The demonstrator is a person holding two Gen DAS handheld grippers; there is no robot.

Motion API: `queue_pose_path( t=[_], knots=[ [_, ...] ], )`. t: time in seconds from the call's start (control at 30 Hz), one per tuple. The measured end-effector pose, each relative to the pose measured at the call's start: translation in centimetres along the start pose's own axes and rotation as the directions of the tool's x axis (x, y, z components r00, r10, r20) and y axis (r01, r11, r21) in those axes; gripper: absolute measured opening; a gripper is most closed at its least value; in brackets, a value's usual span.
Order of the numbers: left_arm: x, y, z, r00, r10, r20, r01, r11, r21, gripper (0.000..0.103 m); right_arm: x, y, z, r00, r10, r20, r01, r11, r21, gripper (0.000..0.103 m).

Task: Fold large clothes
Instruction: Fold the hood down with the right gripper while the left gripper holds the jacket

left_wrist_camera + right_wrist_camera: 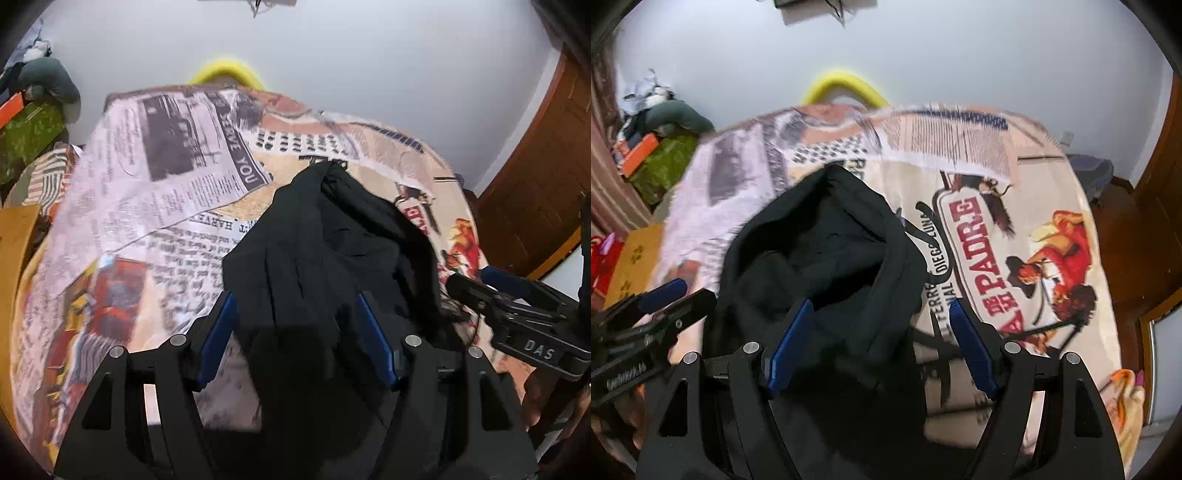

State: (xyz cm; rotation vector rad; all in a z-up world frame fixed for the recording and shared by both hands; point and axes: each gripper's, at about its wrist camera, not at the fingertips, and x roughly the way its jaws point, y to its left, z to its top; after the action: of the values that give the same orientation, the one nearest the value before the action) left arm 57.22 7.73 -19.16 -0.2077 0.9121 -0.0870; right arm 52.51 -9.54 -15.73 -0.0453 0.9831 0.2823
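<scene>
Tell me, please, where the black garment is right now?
In both wrist views the black garment lies bunched on the printed blanket, between the left gripper and right gripper.

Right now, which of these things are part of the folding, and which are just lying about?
Part of the job:
black garment
left gripper
right gripper
printed blanket, the work surface

Just lying about:
yellow ring
green cloth
orange box
striped cloth
</scene>
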Motion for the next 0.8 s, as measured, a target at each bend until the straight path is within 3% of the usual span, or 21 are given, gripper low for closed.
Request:
queue_pose_path(
  t=[0.1, 0.2, 0.27, 0.3, 0.37, 0.47, 0.6, 0.8],
  knots=[
    [2.4, 0.4, 0.1, 1.0, 0.01, -0.005, -0.01, 1.0, -0.029, 0.063, 3.5, -0.7, 0.3, 0.997, -0.06, -0.053, 0.063, 0.997, 0.052, 0.073],
    [3.8, 0.7, -0.2, 1.0, -0.027, -0.006, 0.026, 0.998, -0.05, 0.046, 6.0, -1.3, 0.1, 0.994, -0.035, -0.106, 0.042, 0.996, 0.072, 0.067],
    [4.3, 0.4, -0.4, 1.0, -0.027, -0.008, 0.027, 0.999, -0.03, 0.034, 6.7, -1.6, -0.2, 0.993, 0.018, -0.12, -0.007, 0.996, 0.084, 0.044],
    [4.3, 0.0, -0.6, 0.999, -0.031, -0.008, 0.031, 1.0, -0.005, 0.024, 6.9, -1.7, -0.4, 0.989, 0.057, -0.137, -0.044, 0.994, 0.097, 0.027],
    [4.0, -0.8, -0.8, 1.0, -0.005, 0.001, 0.005, 0.999, 0.032, 0.019, 6.6, -1.7, -0.5, 0.988, 0.066, -0.137, -0.051, 0.993, 0.107, 0.019],
    [2.3, -1.7, -0.8, 0.999, 0.027, 0.026, -0.029, 0.997, 0.076, 0.016, 4.1, -1.2, -0.4, 0.995, 0.051, -0.091, -0.046, 0.997, 0.056, 0.012],
    [-2.6, -1.7, -0.8, 0.998, -0.025, 0.05, 0.023, 0.998, 0.05, 0.015, -1.4, -0.3, -0.4, 0.997, 0.069, -0.027, -0.069, 0.998, -0.011, 0.011],
    [-10.6, -2.9, -3.2, 0.997, -0.028, 0.076, 0.021, 0.995, 0.097, 0.013, -9.7, 2.2, -3.1, 0.997, 0.077, 0.016, -0.074, 0.99, -0.12, 0.011]
  ],
)
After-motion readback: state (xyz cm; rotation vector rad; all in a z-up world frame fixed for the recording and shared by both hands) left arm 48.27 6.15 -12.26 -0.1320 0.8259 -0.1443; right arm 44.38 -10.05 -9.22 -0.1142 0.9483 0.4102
